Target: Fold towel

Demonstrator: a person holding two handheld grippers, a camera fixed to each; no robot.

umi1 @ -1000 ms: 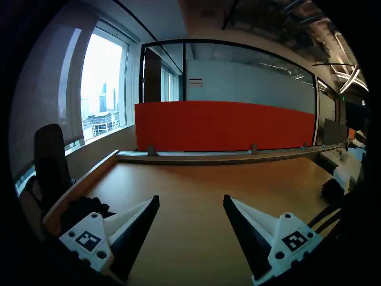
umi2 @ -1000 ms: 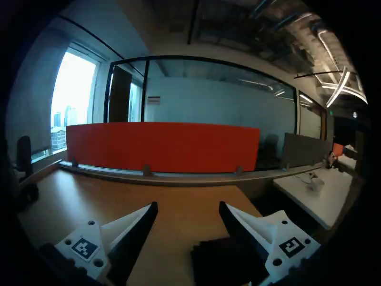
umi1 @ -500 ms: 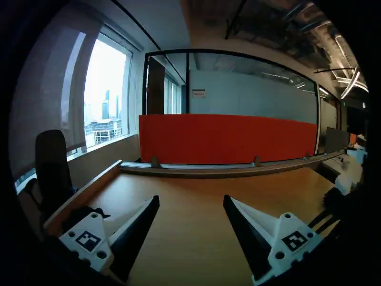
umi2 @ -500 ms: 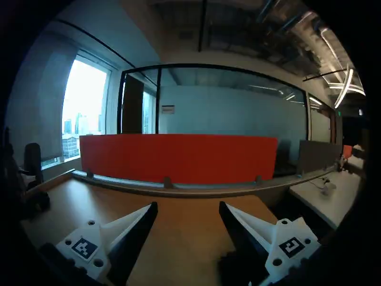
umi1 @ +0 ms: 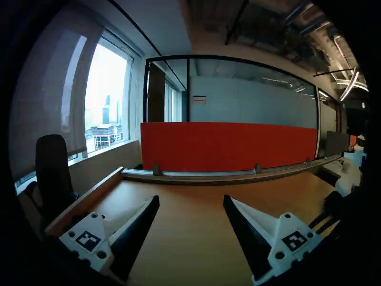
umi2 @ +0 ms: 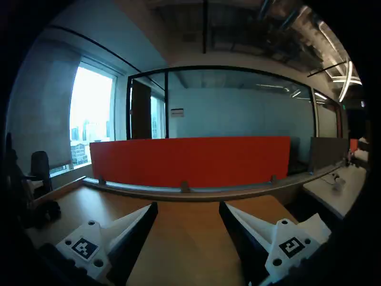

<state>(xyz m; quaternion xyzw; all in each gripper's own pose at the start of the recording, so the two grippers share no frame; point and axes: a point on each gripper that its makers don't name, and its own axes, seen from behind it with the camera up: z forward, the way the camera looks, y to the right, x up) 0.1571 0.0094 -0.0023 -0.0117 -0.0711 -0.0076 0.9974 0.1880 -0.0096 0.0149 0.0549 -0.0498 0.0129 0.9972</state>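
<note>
Left gripper (umi1: 190, 199) and right gripper (umi2: 187, 206) — both wide open, holding nothing — over wooden tabletop (umi1: 190, 243) stretching to the divider (umi1: 228, 145) at its far edge.

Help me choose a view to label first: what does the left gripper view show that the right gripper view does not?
Left gripper view: the left gripper, open above the wooden desk, and a dark shape at the right edge, too dim to name. Right gripper view: the right gripper, open, and a white desk with a small white item on it. Both share the red divider, the window, the black chair at the left, and the same wooden desk.
</note>
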